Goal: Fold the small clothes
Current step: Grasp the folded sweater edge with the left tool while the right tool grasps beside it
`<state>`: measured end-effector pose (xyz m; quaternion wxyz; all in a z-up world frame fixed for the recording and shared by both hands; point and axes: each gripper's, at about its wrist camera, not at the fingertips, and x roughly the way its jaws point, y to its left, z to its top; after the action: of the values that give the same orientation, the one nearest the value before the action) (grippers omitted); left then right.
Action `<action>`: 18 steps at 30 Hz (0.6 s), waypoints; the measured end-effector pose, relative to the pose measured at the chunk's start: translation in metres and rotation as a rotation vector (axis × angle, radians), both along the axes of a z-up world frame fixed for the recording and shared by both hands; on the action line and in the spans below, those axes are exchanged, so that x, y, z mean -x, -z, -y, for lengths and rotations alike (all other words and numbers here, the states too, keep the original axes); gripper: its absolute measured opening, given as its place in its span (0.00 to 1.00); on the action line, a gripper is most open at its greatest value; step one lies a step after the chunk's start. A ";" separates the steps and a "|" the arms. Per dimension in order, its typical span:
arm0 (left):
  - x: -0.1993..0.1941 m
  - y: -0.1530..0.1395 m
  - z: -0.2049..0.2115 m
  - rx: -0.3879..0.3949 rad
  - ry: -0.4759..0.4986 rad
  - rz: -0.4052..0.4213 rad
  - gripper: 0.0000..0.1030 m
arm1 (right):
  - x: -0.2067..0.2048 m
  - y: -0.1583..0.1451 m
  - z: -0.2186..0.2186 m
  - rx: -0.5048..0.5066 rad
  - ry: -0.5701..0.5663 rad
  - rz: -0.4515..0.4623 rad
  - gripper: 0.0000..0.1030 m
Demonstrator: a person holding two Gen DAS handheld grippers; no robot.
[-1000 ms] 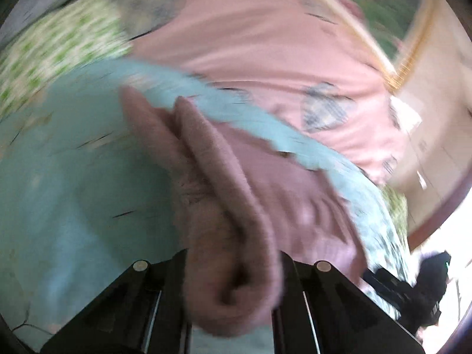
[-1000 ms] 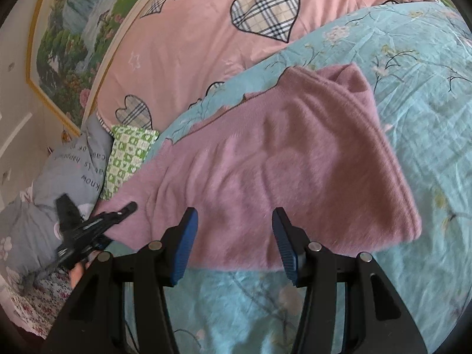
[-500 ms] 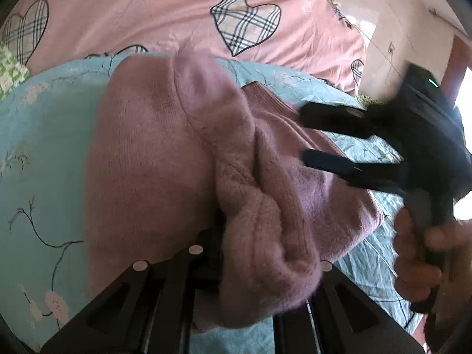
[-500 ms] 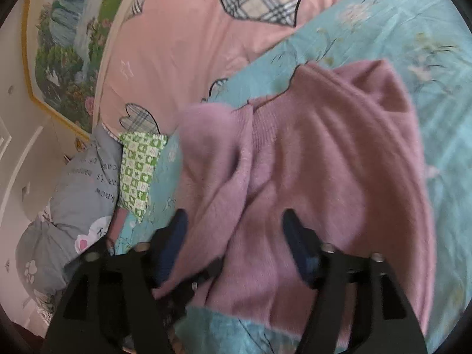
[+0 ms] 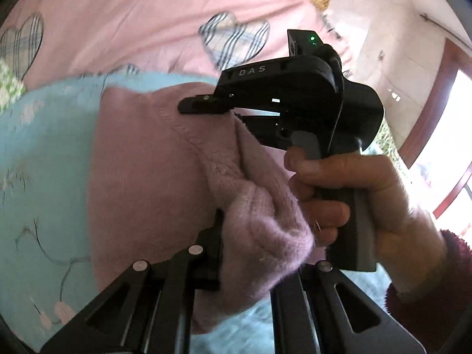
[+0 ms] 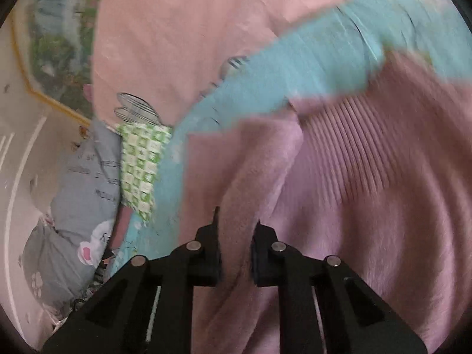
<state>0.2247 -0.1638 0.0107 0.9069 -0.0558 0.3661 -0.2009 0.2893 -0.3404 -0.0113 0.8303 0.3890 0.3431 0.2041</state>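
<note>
A mauve knitted sweater (image 5: 141,177) lies on the light blue floral bedspread (image 5: 38,153). My left gripper (image 5: 250,253) is shut on a bunched fold of the sweater, lifted over the garment. My right gripper (image 6: 234,236) is shut on another fold of the sweater (image 6: 368,206), near its ribbed band. The right gripper (image 5: 206,106) also shows in the left wrist view, held in a hand, close above the sweater, its lower finger hidden by cloth.
A pink quilt with plaid hearts (image 5: 147,23) lies behind the bedspread. A green checked pillow (image 6: 141,162) and a grey pillow (image 6: 85,183) lie at the left. A framed picture (image 6: 59,38) hangs on the wall. A window (image 5: 448,159) is at the right.
My right gripper has closed on a fold of the sweater; it was open half a second ago. The two grippers have come close together over the garment. The left gripper keeps its hold.
</note>
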 end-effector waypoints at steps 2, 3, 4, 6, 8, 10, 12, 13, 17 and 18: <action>-0.001 -0.014 0.014 0.025 0.039 0.024 0.07 | 0.010 -0.025 0.009 0.023 0.004 0.076 0.15; -0.003 -0.019 0.024 0.046 0.061 0.029 0.07 | 0.021 -0.039 0.019 0.030 0.017 0.116 0.15; -0.005 -0.021 0.033 0.066 0.080 0.026 0.07 | 0.028 -0.047 0.029 0.038 0.033 0.134 0.15; -0.010 -0.018 0.055 0.097 0.121 0.014 0.07 | 0.043 -0.051 0.053 0.061 0.070 0.145 0.15; -0.014 -0.006 0.076 0.098 0.151 -0.012 0.07 | 0.054 -0.043 0.077 0.102 0.104 0.112 0.15; -0.019 0.011 0.097 0.080 0.173 -0.057 0.07 | 0.063 -0.022 0.100 0.120 0.130 0.046 0.15; -0.023 0.025 0.113 0.039 0.185 -0.075 0.07 | 0.068 0.001 0.114 0.132 0.151 -0.011 0.15; -0.021 0.029 0.118 0.022 0.186 -0.077 0.07 | 0.070 0.009 0.119 0.130 0.159 -0.027 0.15; -0.016 0.037 0.126 -0.025 0.191 -0.081 0.11 | 0.074 0.026 0.128 0.100 0.169 -0.027 0.15; -0.017 0.038 0.125 -0.026 0.192 -0.087 0.13 | 0.072 0.027 0.127 0.095 0.167 -0.027 0.15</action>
<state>0.2414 -0.2891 -0.0273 0.8672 -0.0175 0.4116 -0.2796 0.2171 -0.4669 -0.0387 0.8572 0.3790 0.3299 0.1126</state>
